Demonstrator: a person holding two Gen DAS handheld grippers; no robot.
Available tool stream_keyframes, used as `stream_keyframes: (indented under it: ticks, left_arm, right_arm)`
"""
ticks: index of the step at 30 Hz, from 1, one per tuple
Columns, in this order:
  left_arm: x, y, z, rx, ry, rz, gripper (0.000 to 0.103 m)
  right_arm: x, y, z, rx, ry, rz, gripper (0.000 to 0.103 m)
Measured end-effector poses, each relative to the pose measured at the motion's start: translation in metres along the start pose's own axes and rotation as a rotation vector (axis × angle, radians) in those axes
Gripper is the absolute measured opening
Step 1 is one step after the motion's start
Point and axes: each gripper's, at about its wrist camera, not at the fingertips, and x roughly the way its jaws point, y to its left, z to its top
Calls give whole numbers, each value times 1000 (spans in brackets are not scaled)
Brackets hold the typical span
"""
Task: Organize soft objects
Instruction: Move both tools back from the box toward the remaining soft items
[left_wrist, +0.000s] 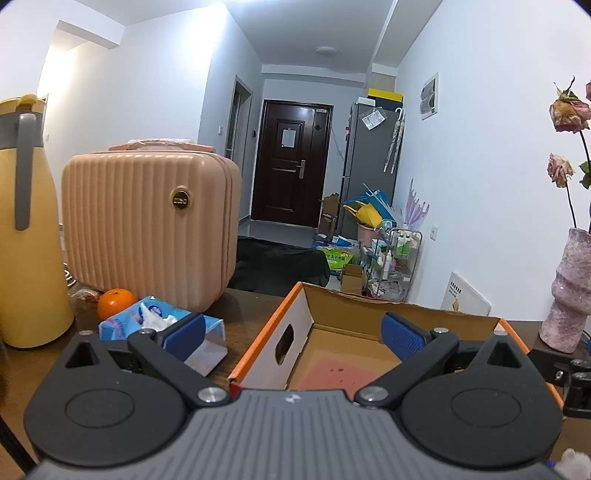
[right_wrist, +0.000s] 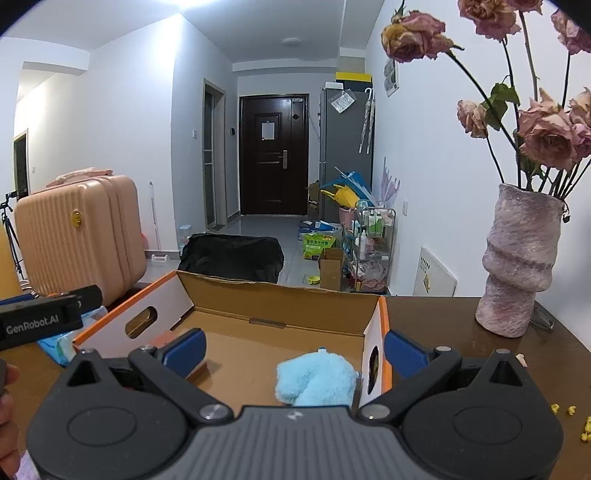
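The left tongs (left_wrist: 291, 334) gape wide and hold nothing, with a tissue pack (left_wrist: 162, 325) by their left finger and the cardboard box (left_wrist: 343, 306) ahead. The right tongs (right_wrist: 293, 350) are equally wide and bare, the fluffy blue cloth (right_wrist: 316, 382) lying inside the box between their fingers; a vase (right_wrist: 517, 266) stands on the table (right_wrist: 443, 317) to their right.

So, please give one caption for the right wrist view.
Open right gripper above fluffy light-blue soft toy lying inside orange-edged cardboard box.

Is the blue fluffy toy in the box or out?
In. The blue fluffy toy lies on the floor of the cardboard box, against its right wall.
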Motion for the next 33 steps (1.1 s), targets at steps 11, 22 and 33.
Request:
stream_keyframes:
  ticks: [11,22,33]
  left_arm:
    - [-31,19,-13,17,3,17,103]
    - [-60,31,-26,34,6,21,103]
    - [-87,41,-37,61,8,22,103]
  right_arm:
    - [-36,0,-17,-13,-14,15,103]
    - [-70,1,-39,-6,-34,50,103]
    - [-103,5,-62,-29,-57,49,103]
